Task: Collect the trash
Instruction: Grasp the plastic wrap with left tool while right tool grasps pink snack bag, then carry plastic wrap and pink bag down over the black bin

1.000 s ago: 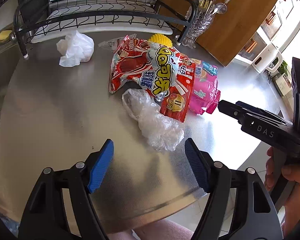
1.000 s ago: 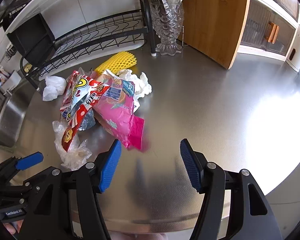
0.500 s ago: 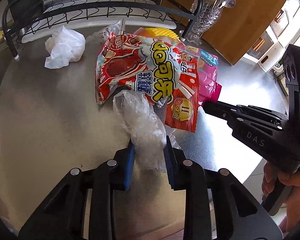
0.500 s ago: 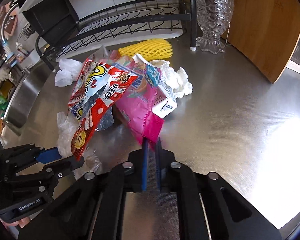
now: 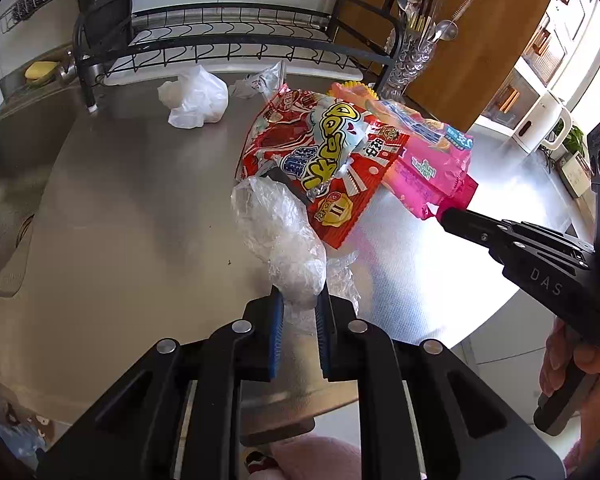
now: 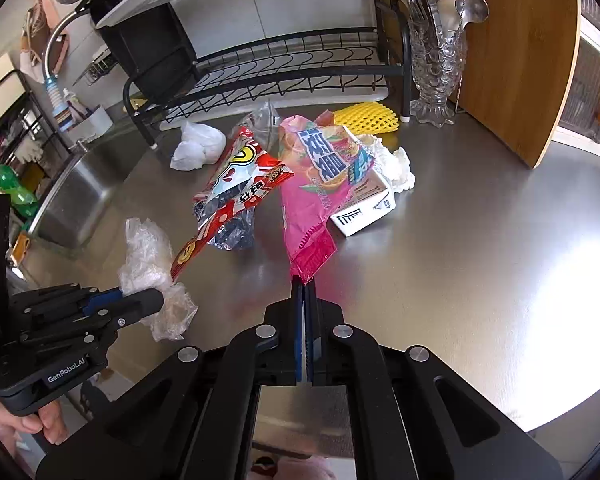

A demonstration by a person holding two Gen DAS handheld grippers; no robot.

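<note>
A heap of trash lies on the steel counter. My left gripper has its jaws closing, and its blue pads press on the near end of a crumpled clear plastic bag. The red snack bag overlaps that plastic. In the right wrist view, my right gripper is shut on the near edge of the pink wrapper, which tilts up off the counter. That wrapper leans on a white drink carton. The left gripper shows at the left with the clear plastic in it.
A white crumpled bag, white tissue and a yellow foam net lie farther back. Behind them stand a black dish rack, a glass cutlery holder and a wooden board. A sink lies at the left.
Both grippers went from wide open to shut. The left closed on the clear plastic bag, the right on the pink wrapper's edge. The wrapper and the snack bags have risen and shifted.
</note>
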